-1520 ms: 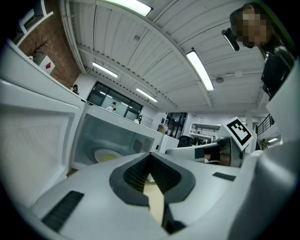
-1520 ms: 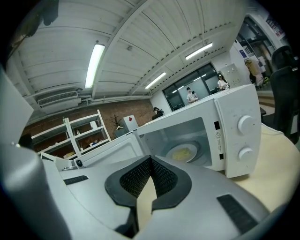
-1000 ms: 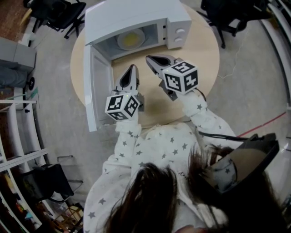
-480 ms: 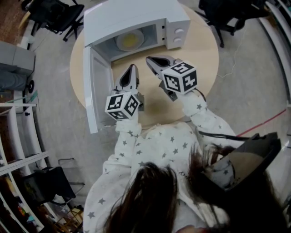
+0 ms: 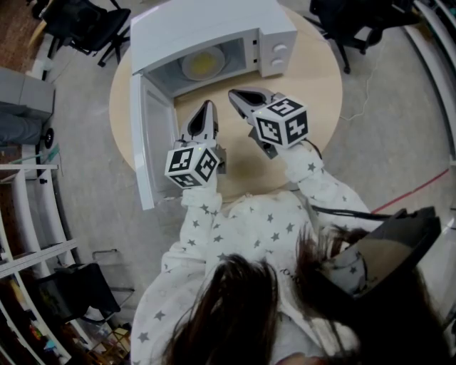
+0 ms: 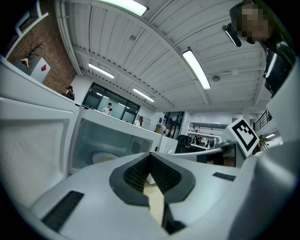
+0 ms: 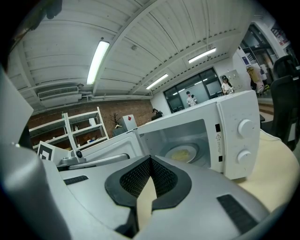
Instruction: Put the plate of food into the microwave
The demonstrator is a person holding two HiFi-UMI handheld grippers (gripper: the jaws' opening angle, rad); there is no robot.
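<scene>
The white microwave [image 5: 214, 32] stands at the far side of the round wooden table [image 5: 313, 78], its door [image 5: 149, 135] swung open to the left. Inside it lies the plate of yellow food [image 5: 204, 62], also seen in the right gripper view as the plate [image 7: 182, 153] and in the left gripper view as the plate [image 6: 105, 157]. My left gripper [image 5: 204, 108] hovers over the table just in front of the cavity, shut and empty. My right gripper [image 5: 239, 95] is beside it to the right, also shut with nothing between the tips.
The microwave's two knobs [image 7: 244, 140] face me on its right panel. Office chairs [image 5: 89, 21] stand on the floor beyond the table, and shelving [image 5: 28, 214] lines the left. A cable [image 5: 349, 212] trails from the person's right sleeve.
</scene>
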